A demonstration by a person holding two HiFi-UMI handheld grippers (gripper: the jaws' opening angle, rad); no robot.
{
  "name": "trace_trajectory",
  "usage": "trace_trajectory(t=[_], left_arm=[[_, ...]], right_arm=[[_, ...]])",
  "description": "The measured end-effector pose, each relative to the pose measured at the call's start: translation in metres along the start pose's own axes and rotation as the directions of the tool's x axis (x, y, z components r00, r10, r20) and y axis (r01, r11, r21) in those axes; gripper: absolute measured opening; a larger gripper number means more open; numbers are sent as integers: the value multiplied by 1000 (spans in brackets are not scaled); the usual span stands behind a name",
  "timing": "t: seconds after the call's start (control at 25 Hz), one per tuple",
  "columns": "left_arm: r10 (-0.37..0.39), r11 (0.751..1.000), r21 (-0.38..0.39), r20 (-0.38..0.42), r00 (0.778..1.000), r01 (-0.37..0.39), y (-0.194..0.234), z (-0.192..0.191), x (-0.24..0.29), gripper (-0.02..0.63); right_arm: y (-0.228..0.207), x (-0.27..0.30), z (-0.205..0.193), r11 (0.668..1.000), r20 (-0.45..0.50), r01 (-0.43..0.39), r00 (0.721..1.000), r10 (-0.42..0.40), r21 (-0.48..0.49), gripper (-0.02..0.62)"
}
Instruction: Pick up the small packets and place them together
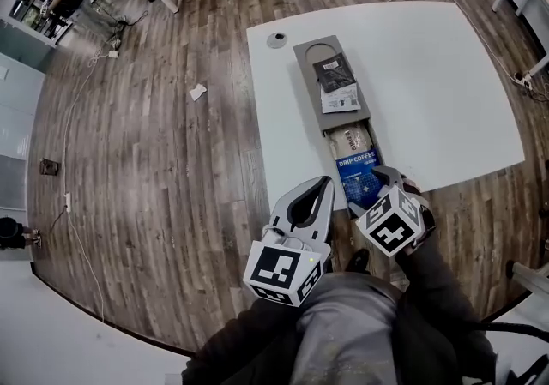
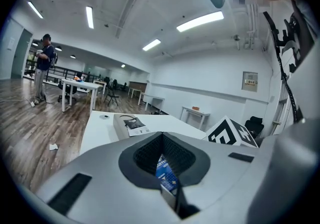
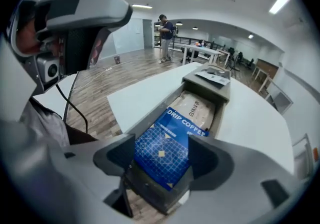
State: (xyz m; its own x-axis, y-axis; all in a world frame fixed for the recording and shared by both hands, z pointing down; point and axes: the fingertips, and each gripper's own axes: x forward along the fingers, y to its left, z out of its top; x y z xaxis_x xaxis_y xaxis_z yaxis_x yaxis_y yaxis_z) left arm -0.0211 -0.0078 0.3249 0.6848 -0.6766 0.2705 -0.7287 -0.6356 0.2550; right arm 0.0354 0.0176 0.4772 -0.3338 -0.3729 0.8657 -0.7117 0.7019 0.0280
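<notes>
While the left tongs (image 1: 324,184) hang closed and empty at the near edge of the white tabletop (image 1: 429,75), the right tongs (image 3: 162,164) point steeply down over the near end of a long grey compartmented tray (image 1: 306,75), their jaws spread wide. Between those jaws, but not pinched by them, lies a glossy blue foil packet printed DRIP COFFEE (image 1: 358,171). It lies flat in the tray's near compartment, overlapping a beige paper packet (image 1: 349,137) just beyond it. By my reading, these two packets are already gathered. Farther along, in the next compartment, a black packet (image 1: 333,73) and a white printed packet (image 1: 341,100) lie together, apart from the near pair. They probably have to join that pair yet, though the task sentence does not settle it. Beyond the tray, a small grey round disc (image 1: 276,40) sits on the tabletop.
</notes>
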Motion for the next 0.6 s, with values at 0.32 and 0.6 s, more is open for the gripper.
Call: trace_trajectory(t=[0.32, 0.6], left_arm=[[-3, 999, -49, -25, 1000, 2, 41, -6, 21, 3], [-45, 997, -68, -49, 998, 41, 35, -17, 25, 3]], right_arm=[[-11, 24, -5, 989, -212, 7, 976, -39, -148, 330], [-33, 17, 2, 983, -142, 123, 980, -141, -133, 2]])
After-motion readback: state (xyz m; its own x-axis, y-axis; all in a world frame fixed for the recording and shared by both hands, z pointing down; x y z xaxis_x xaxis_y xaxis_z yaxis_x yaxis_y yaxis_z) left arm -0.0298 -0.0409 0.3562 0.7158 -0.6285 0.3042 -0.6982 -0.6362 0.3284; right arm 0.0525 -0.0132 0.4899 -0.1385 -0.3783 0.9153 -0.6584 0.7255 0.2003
